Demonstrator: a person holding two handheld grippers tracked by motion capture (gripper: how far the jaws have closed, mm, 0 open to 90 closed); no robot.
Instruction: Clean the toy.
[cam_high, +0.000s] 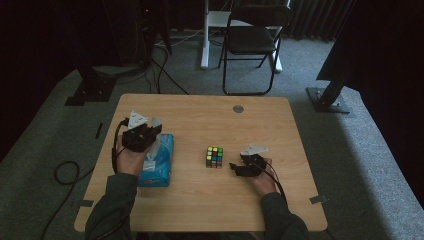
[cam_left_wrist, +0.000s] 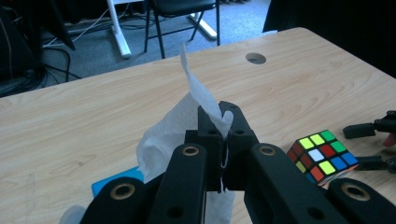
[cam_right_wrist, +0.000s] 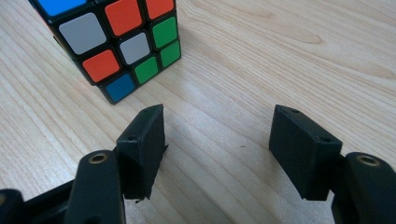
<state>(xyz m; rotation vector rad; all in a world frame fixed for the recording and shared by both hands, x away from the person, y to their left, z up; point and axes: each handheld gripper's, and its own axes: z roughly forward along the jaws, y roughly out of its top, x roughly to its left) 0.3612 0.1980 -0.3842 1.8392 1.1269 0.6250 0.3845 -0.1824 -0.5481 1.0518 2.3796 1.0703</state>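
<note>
One tissue (cam_left_wrist: 196, 100) pinched in left tool (cam_left_wrist: 223, 122).

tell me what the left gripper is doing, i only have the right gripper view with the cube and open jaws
Observer: The left gripper is shut on a white tissue.
Operator: where's the tissue coming from
Observer: From a blue tissue pack lying on the table under that gripper.
Operator: how far is my gripper from the cube
Observer: The right gripper sits just beside the cube, not touching it.
</note>
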